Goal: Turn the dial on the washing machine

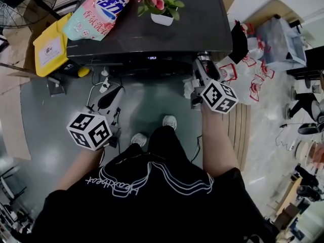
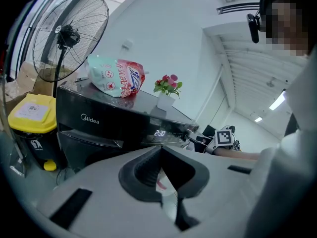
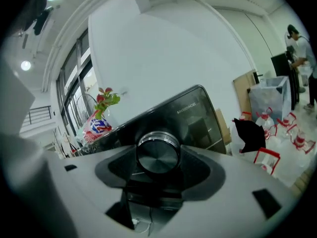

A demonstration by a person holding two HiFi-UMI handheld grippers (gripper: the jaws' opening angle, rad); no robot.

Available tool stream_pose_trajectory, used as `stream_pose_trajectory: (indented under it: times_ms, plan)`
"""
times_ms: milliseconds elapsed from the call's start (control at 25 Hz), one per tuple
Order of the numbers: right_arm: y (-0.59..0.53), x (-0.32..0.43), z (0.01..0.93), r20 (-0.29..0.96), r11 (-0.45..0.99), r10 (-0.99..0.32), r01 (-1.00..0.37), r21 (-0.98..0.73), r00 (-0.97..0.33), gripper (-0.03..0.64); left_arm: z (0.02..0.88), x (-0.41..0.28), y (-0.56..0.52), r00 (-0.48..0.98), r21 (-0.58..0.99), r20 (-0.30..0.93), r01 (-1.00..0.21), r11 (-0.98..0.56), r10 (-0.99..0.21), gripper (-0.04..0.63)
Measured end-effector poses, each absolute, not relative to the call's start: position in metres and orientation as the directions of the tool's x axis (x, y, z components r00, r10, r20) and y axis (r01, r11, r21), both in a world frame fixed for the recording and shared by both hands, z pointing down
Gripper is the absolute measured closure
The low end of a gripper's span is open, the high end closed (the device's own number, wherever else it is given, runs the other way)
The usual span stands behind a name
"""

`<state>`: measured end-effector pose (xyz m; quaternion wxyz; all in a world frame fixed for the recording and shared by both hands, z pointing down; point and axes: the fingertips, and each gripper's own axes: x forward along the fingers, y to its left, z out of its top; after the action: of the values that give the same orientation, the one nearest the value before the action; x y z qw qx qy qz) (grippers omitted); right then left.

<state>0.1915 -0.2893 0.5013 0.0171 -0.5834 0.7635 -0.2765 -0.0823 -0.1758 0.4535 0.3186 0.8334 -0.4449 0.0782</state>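
The black washing machine (image 1: 152,34) stands in front of me, its display (image 2: 159,133) lit. In the right gripper view its round metal dial (image 3: 158,150) sits between the dark pads (image 3: 198,165), which press on both sides of it. My right gripper (image 3: 158,158) is shut on the dial, at the machine's front right corner (image 1: 204,65), where it hides the dial in the head view. It also shows small in the left gripper view (image 2: 195,139). My left gripper (image 1: 112,97) hangs back from the machine's front at the left. Its jaws (image 2: 161,157) meet with nothing between them.
A detergent bag (image 1: 104,9) and a potted flower (image 1: 161,4) lie on the machine's top. A yellow bin (image 1: 50,47) and a standing fan (image 2: 69,33) are to its left. Plastic bags (image 1: 253,65) crowd its right. Cables (image 1: 104,85) lie on the floor near my feet (image 1: 169,121).
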Motion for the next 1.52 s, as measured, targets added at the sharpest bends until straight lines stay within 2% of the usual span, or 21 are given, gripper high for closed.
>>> stream_pose_trajectory:
  times_ms: [160, 480, 720, 1000, 1280, 1400, 1520]
  plan:
    - [-0.289, 0.193, 0.503, 0.265, 0.143, -0.9, -0.807, -0.573, -0.347, 0.334, 0.455, -0.082, -0.176, 0.59, 0.463, 0.414, -0.792, -0.398, -0.693, 0.59]
    - [-0.289, 0.194, 0.503, 0.225, 0.127, -0.895, -0.702, -0.701, -0.386, 0.334, 0.455, -0.079, -0.177, 0.59, 0.464, 0.412, -0.791, -0.397, -0.694, 0.591]
    - [-0.288, 0.195, 0.508, 0.193, 0.076, -0.889, -0.551, -0.831, -0.414, 0.334, 0.457, -0.076, -0.179, 0.588, 0.465, 0.417, -0.793, -0.393, -0.693, 0.591]
    - [-0.289, 0.198, 0.509, 0.137, 0.084, -0.885, -0.442, -0.893, -0.446, 0.334, 0.454, -0.059, -0.186, 0.603, 0.463, 0.408, -0.784, -0.413, -0.686, 0.591]
    - [-0.29, 0.193, 0.509, 0.154, 0.105, -0.868, -0.476, -0.873, -0.473, 0.331, 0.454, -0.047, -0.194, 0.603, 0.457, 0.407, -0.785, -0.419, -0.686, 0.591]
    - [-0.287, 0.196, 0.506, 0.196, 0.124, -0.869, -0.583, -0.803, -0.455, 0.305, 0.451, -0.043, -0.194, 0.609, 0.459, 0.406, -0.78, -0.425, -0.681, 0.591]
    - [-0.278, 0.204, 0.495, 0.249, 0.17, -0.872, -0.739, -0.651, -0.421, 0.295, 0.446, -0.042, -0.191, 0.62, 0.454, 0.403, -0.774, -0.441, -0.674, 0.591]
